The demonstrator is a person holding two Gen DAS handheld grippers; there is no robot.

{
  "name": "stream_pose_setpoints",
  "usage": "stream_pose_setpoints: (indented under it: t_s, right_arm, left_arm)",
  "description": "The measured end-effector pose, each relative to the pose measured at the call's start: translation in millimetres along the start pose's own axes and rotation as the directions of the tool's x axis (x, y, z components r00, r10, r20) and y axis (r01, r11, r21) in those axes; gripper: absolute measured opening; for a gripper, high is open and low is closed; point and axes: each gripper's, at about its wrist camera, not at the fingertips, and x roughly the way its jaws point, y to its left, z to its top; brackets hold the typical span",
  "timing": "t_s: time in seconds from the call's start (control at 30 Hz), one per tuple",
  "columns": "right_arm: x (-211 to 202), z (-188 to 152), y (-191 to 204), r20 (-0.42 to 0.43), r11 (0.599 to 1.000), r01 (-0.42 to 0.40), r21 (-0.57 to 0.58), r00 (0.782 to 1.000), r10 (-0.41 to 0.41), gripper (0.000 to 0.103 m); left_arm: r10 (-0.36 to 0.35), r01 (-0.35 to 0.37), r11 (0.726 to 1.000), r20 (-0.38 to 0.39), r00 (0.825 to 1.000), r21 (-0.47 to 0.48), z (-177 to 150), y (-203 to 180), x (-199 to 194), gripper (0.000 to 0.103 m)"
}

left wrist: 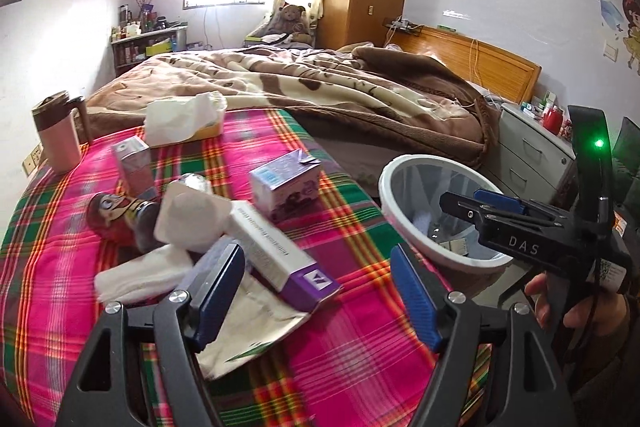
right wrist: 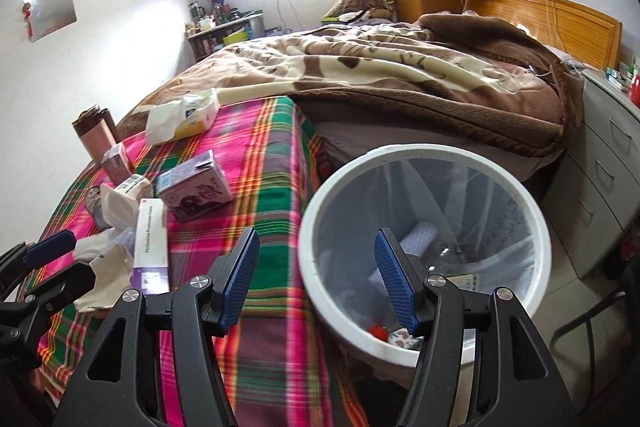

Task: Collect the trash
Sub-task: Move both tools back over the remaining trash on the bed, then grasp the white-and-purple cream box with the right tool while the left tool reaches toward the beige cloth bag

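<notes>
Trash lies on the plaid cloth: a long white and purple box, a purple carton, a small grey carton, crumpled white tissue, a paper wrapper and a white cup lid. My left gripper is open and empty, just in front of the long box. My right gripper is open and empty, over the near rim of the white bin. The bin holds several scraps.
A tissue pack and a pink mug stand at the cloth's far left. A red cartoon can lies by the lid. A bed with a brown blanket lies behind. A grey drawer unit stands right of the bin.
</notes>
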Motion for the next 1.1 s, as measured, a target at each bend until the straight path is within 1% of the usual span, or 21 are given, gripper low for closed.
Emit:
stream_pose_setpoints:
  t_s: [0.2, 0.33, 0.47, 0.63, 0.7, 0.77, 0.93, 1.1]
  right_arm:
    - [7, -3, 21, -0.018, 0.998, -0.049, -0.042, 0.999, 0.049, 0.061]
    - [15, -3, 34, -0.037, 0.995, -0.078, -0.067, 0.996, 0.076, 0.061]
    - [22, -3, 47, -0.057, 0.990, -0.115, -0.077, 0.992, 0.111, 0.061]
    - [30, -5, 61, -0.087, 0.984, -0.150, -0.094, 0.986, 0.142, 0.061]
    - [34, -5, 66, -0.102, 0.982, -0.161, -0.103, 0.983, 0.150, 0.062]
    - [38, -4, 70, -0.112, 0.980, -0.166, -0.109, 0.982, 0.154, 0.063]
    - [46, -2, 77, -0.140, 0.975, -0.193, -0.111, 0.974, 0.177, 0.063]
    - [51, -2, 80, -0.165, 0.970, -0.223, -0.097, 0.965, 0.206, 0.064]
  left_arm:
    - [0.050, -0.050, 0.999, -0.030, 0.998, -0.012, -16, 23, -4, 0.077]
    - [0.063, -0.064, 0.997, -0.040, 0.997, -0.032, -25, 38, -7, 0.077]
    - [0.071, -0.074, 0.996, -0.073, 0.995, -0.043, -33, 48, -4, 0.078]
    - [0.056, -0.059, 0.998, -0.100, 0.993, -0.020, -39, 50, 2, 0.079]
    - [0.053, -0.056, 0.998, -0.129, 0.990, -0.024, -42, 52, 8, 0.079]
    - [0.049, -0.054, 0.998, -0.141, 0.989, -0.032, -44, 54, 11, 0.079]
    - [0.052, -0.057, 0.998, -0.148, 0.988, -0.025, -48, 57, 15, 0.079]
    - [0.047, -0.048, 0.999, -0.138, 0.989, -0.006, -46, 59, 17, 0.079]
